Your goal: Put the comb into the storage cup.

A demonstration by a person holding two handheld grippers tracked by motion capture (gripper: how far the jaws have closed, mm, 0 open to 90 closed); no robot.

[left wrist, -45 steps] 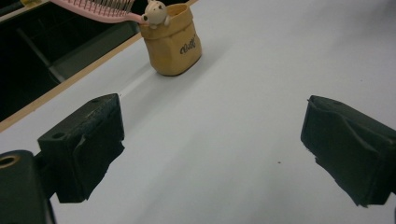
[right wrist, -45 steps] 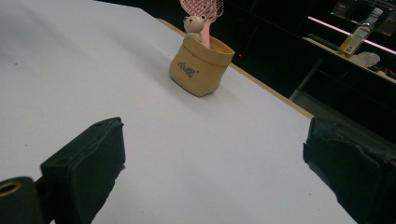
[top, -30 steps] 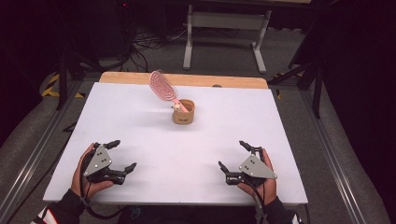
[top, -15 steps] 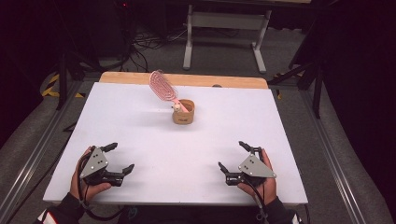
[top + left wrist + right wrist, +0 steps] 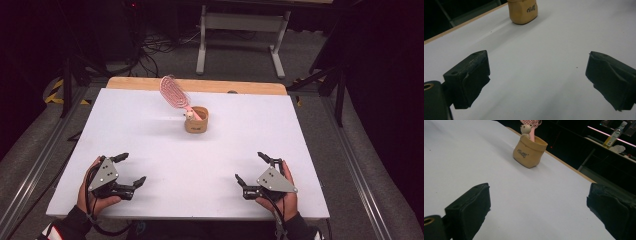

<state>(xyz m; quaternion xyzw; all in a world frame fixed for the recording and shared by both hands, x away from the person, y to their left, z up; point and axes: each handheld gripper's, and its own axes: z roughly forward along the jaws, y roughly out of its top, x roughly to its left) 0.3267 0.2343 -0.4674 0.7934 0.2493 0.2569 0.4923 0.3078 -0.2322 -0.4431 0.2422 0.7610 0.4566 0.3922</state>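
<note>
The tan pouch (image 5: pixel 197 120), holding a pink brush (image 5: pixel 175 93) tilted far-left, is located well ahead between both tools. Left gripper (image 5: pixel 124 170) and right gripper (image 5: pixel 254 168) are held wide open, empty, roughly equidistant.

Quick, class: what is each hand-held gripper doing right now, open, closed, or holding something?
Left hand-held gripper: open, holding nothing.
Right hand-held gripper: open, holding nothing.

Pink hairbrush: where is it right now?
High view: the pink hairbrush stands handle-down in the tan pouch at the table's far middle, head leaning left, beside a small bear figure.
</note>
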